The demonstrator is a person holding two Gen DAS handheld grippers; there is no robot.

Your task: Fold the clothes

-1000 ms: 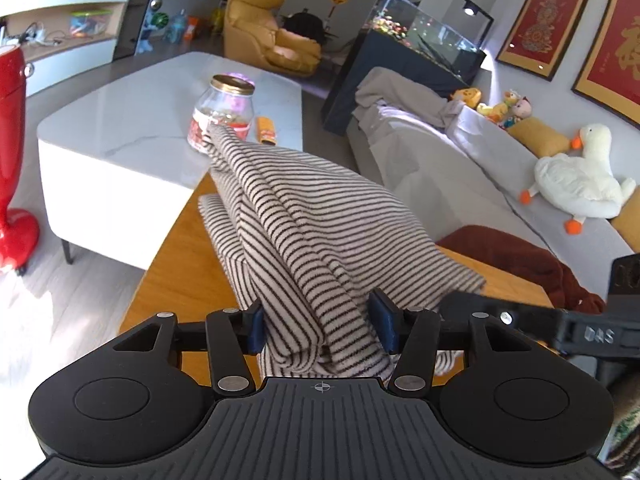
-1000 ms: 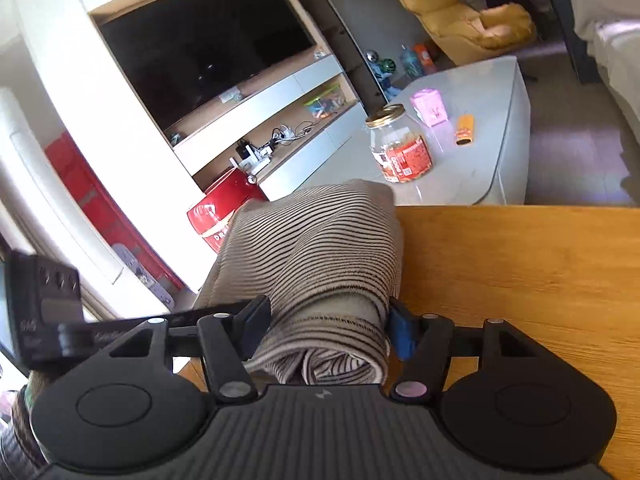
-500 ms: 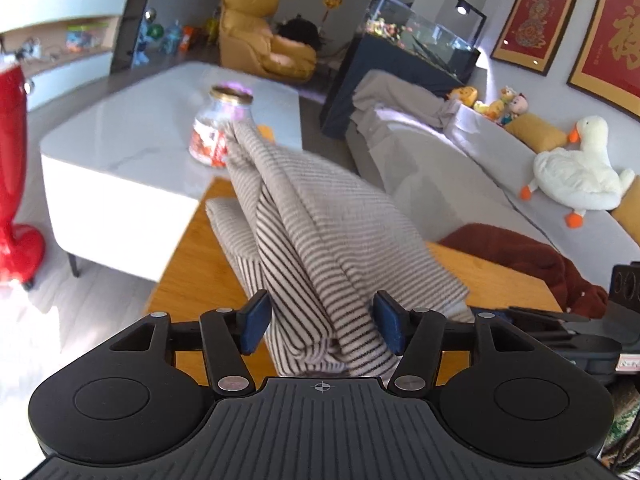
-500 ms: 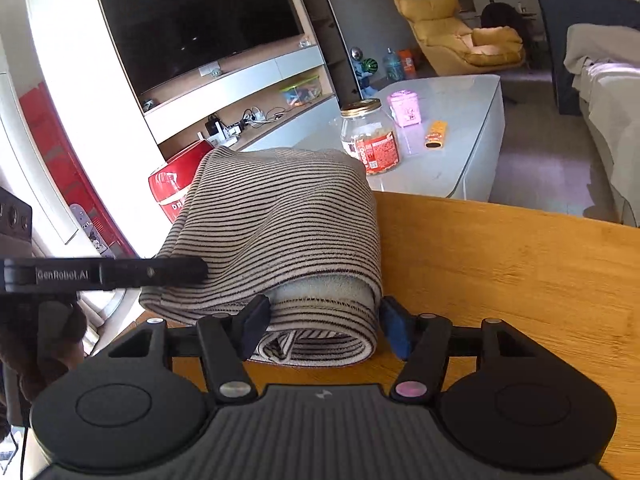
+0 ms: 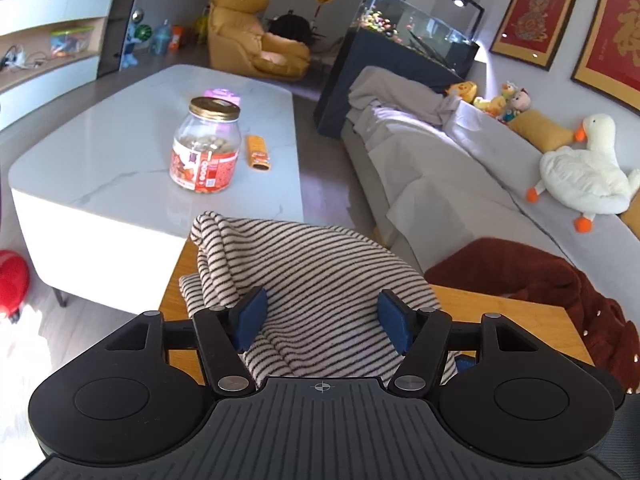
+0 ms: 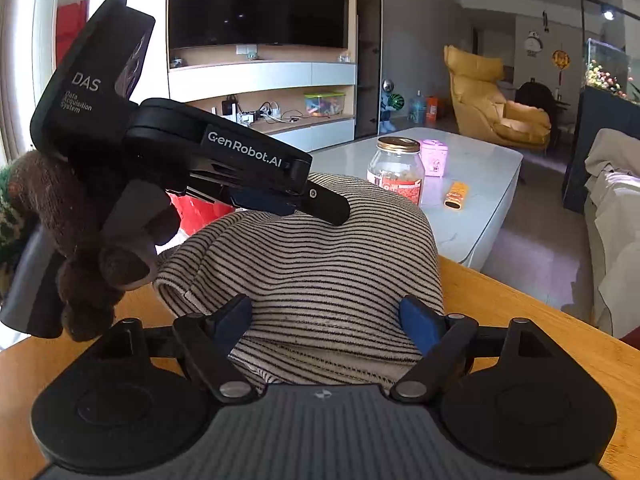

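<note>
Centrally, a soft ribbed sweater (image 5: 320,280), cream with thin dark stripes, lies in a rounded folded heap on the smooth wooden bench (image 6: 520,320). Left claw (image 5: 322,316) and right claw (image 6: 326,316) are both opening, their blue pads straddling loose cloth.

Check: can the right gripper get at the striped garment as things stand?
Probably yes: the right gripper already straddles the striped garment on the table, jaws opening, nothing between; the left gripper hovers above.

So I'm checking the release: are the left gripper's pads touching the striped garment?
Apart: the left wrist view shows the left gripper opening, with gaps between both pads and the striped garment.
</note>
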